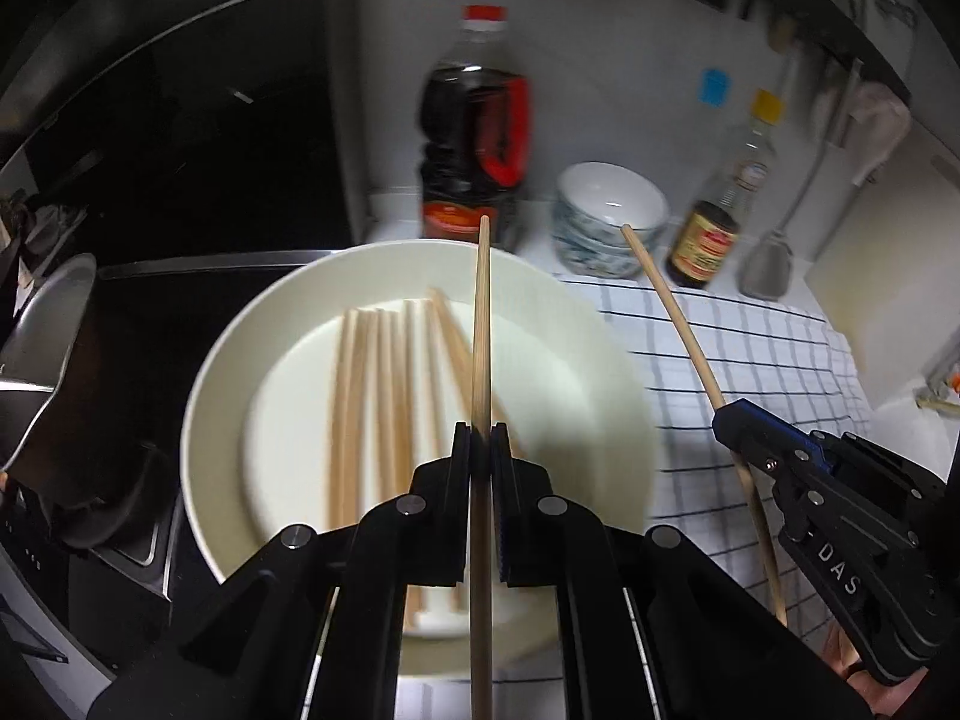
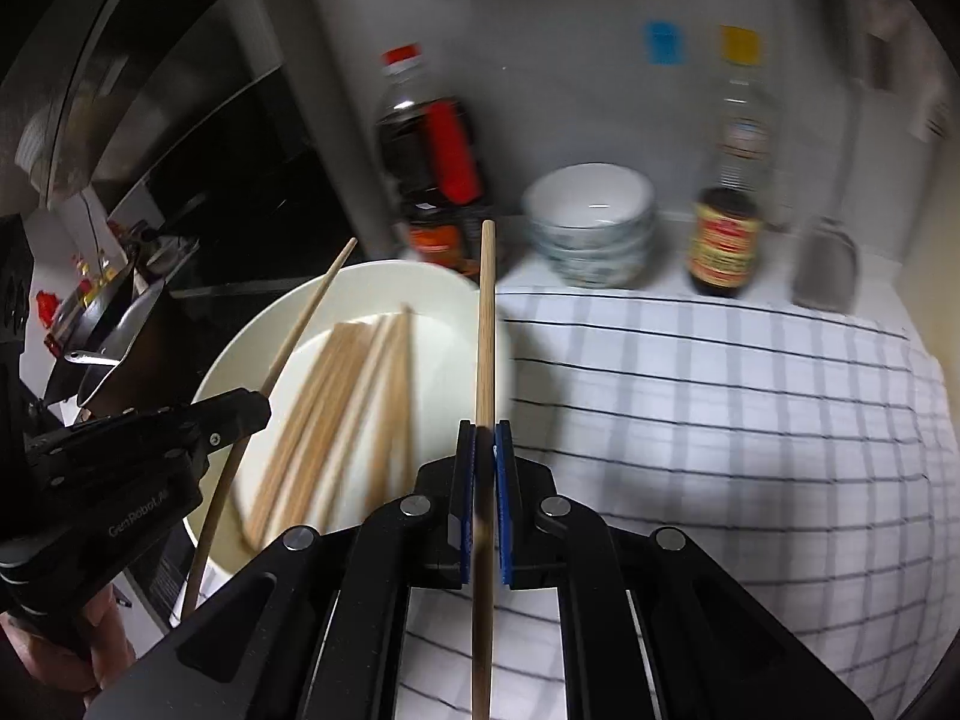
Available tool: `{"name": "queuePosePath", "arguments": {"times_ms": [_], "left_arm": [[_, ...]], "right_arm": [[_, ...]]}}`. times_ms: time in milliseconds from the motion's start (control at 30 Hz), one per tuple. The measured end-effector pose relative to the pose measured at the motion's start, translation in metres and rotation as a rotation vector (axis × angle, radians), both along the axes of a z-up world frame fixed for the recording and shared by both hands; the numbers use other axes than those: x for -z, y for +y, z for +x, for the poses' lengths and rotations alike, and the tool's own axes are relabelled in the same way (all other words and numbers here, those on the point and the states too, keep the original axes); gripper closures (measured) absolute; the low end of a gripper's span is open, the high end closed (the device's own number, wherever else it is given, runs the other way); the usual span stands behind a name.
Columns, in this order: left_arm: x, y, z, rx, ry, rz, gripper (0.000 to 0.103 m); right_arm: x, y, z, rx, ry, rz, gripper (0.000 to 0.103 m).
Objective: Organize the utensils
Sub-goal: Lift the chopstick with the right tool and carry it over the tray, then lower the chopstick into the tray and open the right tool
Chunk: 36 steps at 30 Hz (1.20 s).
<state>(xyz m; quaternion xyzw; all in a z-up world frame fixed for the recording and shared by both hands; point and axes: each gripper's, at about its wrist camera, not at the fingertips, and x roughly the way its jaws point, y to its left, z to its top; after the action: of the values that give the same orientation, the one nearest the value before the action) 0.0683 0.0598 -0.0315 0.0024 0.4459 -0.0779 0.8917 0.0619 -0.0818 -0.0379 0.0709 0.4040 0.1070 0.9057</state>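
Observation:
A white plate (image 1: 216, 372) holds several wooden chopsticks (image 1: 384, 396); it also shows in the right wrist view (image 2: 264, 324) with the chopsticks (image 2: 348, 396). My left gripper (image 1: 480, 438) is shut on one chopstick (image 1: 482, 324), held above the plate and pointing forward. It shows from the side in the right wrist view (image 2: 252, 414). My right gripper (image 2: 485, 438) is shut on another chopstick (image 2: 486, 324), just right of the plate over a checked cloth (image 2: 720, 408). It shows in the left wrist view (image 1: 729, 420) with its chopstick (image 1: 672, 312).
At the back stand a dark sauce bottle with a red cap (image 1: 474, 138), stacked bowls (image 1: 606, 216), a smaller bottle (image 1: 714, 222) and a metal spatula (image 1: 771, 264). A dark stove and a pan (image 1: 42, 348) lie left of the plate.

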Motion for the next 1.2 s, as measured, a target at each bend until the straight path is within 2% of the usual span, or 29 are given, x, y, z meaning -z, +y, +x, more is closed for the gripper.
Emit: {"name": "queuePosePath", "arguments": {"times_ms": [167,333,533,833,900,967,1000,1100,1200], "left_arm": [[0.019,0.043,0.025,-0.035,0.039,-0.002,0.096],[0.040,0.060,0.038,-0.061,0.080,-0.004,0.096],[0.060,0.061,0.048,-0.086,0.113,-0.015,0.095],[0.079,0.060,0.053,-0.113,0.162,0.024,0.094],[0.076,0.062,0.049,-0.130,0.153,0.025,0.079],[0.068,0.064,0.044,-0.154,0.127,0.029,0.041],[0.064,0.065,0.040,-0.166,0.108,0.028,0.037],[0.055,0.068,0.036,-0.188,0.111,0.026,0.034],[0.049,0.070,0.031,-0.213,0.123,0.035,0.027]], "right_arm": [[0.011,0.046,0.032,-0.039,0.040,-0.013,0.097],[0.028,0.076,0.059,-0.077,0.092,-0.040,0.097],[0.044,0.081,0.072,-0.096,0.135,-0.049,0.097],[0.059,0.080,0.077,-0.118,0.186,-0.061,0.097],[0.056,0.076,0.076,-0.119,0.181,-0.059,0.096],[0.050,0.074,0.074,-0.119,0.167,-0.068,0.091],[0.047,0.072,0.071,-0.119,0.156,-0.075,0.090],[0.039,0.067,0.065,-0.111,0.141,-0.082,0.089],[0.032,0.061,0.057,-0.099,0.137,-0.079,0.079]]}}
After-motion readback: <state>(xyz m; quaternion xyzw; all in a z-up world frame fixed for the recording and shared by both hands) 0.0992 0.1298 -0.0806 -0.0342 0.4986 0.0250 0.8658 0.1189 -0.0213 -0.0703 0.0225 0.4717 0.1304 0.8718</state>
